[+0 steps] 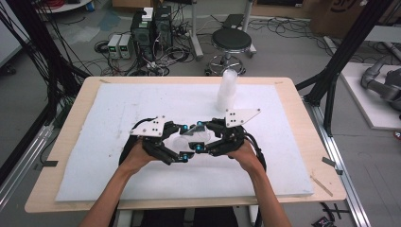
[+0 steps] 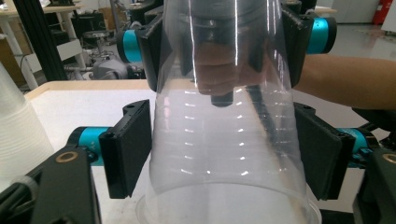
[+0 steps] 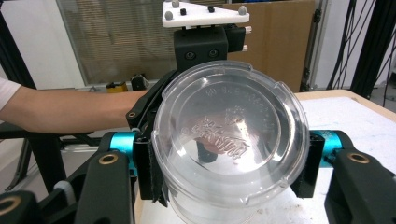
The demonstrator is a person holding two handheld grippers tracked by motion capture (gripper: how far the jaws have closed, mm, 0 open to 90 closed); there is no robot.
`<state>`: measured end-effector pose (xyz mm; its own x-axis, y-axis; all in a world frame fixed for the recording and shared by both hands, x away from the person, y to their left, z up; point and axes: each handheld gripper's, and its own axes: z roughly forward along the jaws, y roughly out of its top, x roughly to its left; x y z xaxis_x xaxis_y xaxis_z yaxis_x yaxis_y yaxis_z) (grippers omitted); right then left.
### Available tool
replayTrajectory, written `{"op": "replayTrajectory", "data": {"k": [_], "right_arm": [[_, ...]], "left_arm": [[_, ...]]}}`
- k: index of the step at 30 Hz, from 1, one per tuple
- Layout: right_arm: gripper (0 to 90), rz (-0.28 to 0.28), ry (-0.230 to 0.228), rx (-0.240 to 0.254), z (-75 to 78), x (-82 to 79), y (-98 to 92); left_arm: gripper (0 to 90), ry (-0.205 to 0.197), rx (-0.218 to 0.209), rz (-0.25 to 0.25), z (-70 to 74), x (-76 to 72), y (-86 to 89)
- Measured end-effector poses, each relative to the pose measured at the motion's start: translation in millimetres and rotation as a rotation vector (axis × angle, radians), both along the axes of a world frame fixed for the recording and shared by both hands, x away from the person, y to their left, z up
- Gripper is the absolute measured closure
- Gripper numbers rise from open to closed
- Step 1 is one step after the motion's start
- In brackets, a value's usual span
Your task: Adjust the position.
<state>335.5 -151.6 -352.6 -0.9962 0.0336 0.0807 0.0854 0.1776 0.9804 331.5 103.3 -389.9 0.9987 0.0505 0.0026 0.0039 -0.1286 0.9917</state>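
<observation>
At the centre of the frame, my left gripper (image 1: 176, 142) and right gripper (image 1: 204, 137) both had jaws closed on one clear plastic cup (image 1: 191, 138) held above the white mat (image 1: 118, 109); squeezing harder could have crushed it.

grey floor (image 1: 283, 52) – stool (image 1: 231, 41) (black); cables (image 1: 161, 59)
</observation>
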Motion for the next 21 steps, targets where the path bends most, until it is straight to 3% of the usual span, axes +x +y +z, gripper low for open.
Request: {"op": "replayTrajectory", "data": {"k": [12,13,16,21], "right_arm": [[41.6,-0.001,0.007,-0.001,-2.1,1.4,0.9],[39.6,-0.004,0.003,-0.002,-2.3,1.3,1.1],[15.0,-0.045,-0.015,-0.022,-2.7,0.2,3.5],[13.7,-0.062,-0.008,-0.012,-2.9,0.3,3.5]], "left_arm": [[33.7,-0.012,0.011,0.009,0.1,-1.0,1.5],[33.8,-0.012,0.012,0.013,0.1,-1.1,1.5],[33.7,-0.017,0.024,0.021,0.3,-0.1,2.7],[33.7,-0.019,0.023,0.026,0.5,-0.3,3.9]]}}
